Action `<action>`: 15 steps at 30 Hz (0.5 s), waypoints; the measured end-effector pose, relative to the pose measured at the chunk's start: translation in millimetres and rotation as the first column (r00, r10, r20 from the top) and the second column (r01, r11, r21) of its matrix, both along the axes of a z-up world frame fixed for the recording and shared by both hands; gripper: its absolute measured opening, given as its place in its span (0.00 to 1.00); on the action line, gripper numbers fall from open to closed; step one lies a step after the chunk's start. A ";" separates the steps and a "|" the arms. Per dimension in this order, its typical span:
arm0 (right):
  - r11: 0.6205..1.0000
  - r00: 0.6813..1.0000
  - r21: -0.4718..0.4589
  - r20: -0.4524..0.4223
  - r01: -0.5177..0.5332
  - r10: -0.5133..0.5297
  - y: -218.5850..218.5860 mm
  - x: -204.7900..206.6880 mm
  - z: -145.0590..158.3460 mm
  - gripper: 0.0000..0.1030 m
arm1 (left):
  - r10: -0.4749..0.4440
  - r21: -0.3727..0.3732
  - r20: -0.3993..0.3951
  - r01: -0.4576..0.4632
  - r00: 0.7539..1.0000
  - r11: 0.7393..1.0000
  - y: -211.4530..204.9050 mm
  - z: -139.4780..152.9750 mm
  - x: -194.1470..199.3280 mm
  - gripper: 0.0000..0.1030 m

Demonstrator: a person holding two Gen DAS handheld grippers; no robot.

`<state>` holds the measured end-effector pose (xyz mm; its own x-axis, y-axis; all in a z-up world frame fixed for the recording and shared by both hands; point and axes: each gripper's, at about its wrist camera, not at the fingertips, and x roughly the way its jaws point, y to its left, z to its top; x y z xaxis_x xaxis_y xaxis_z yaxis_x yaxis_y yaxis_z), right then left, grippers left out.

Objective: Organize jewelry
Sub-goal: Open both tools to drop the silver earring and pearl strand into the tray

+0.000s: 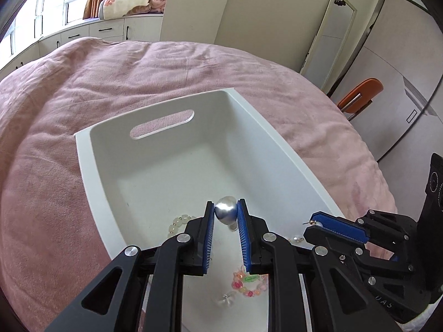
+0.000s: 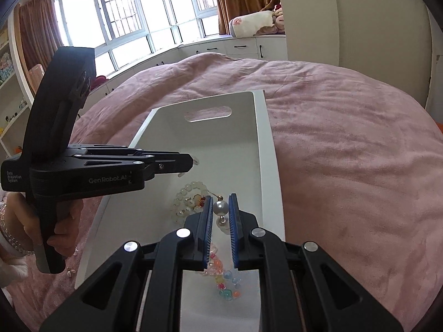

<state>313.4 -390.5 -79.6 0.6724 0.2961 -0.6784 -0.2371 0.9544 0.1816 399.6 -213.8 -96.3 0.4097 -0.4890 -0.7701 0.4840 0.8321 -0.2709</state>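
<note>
A white bin point(image 1: 91, 166) point(image 2: 264, 149) lies on the pink bedspread. My left gripper point(image 1: 226, 210) is shut on a silver pearl earring point(image 1: 226, 211) and holds it over the bin's near end. My right gripper point(image 2: 220, 206) is shut on a white pearl earring point(image 2: 220, 207) with a second pearl hanging below, also over the bin. In the bin lie a pale bead bracelet point(image 2: 191, 191) point(image 1: 177, 224) and a colourful bead bracelet point(image 2: 224, 279) point(image 1: 249, 280). The right gripper point(image 1: 315, 222) shows at the bin's right rim in the left wrist view. The left gripper point(image 2: 191, 163) shows from the side in the right wrist view.
The pink bedspread point(image 2: 346, 138) surrounds the bin. A small clear piece point(image 1: 227, 298) lies on the bin floor. Small loose pieces point(image 2: 70, 271) lie on the bed left of the bin. An orange chair point(image 1: 360, 94) and a mirror stand beyond the bed.
</note>
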 end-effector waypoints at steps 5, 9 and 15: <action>1.000 1.000 -0.022 -0.001 0.005 -0.005 5.4 4.5 -4.2 0.13 | -0.022 -0.028 0.012 0.022 1.000 0.999 -4.0 -2.4 2.6 0.30; 0.999 1.000 -0.050 0.004 0.006 -0.006 11.3 5.3 -4.0 0.19 | -0.035 -0.051 0.036 0.037 0.999 0.998 -4.9 0.6 0.4 0.42; 0.998 0.999 -0.066 0.031 0.018 -0.016 19.3 1.9 3.7 0.41 | 0.006 -0.143 0.085 0.006 0.996 0.990 14.9 15.4 -4.9 0.51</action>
<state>315.2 -371.1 -75.9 0.6975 0.2396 -0.6753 -0.2252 0.9680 0.1109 394.7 -198.9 -80.9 0.4702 -0.5917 -0.6549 0.5104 0.7876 -0.3451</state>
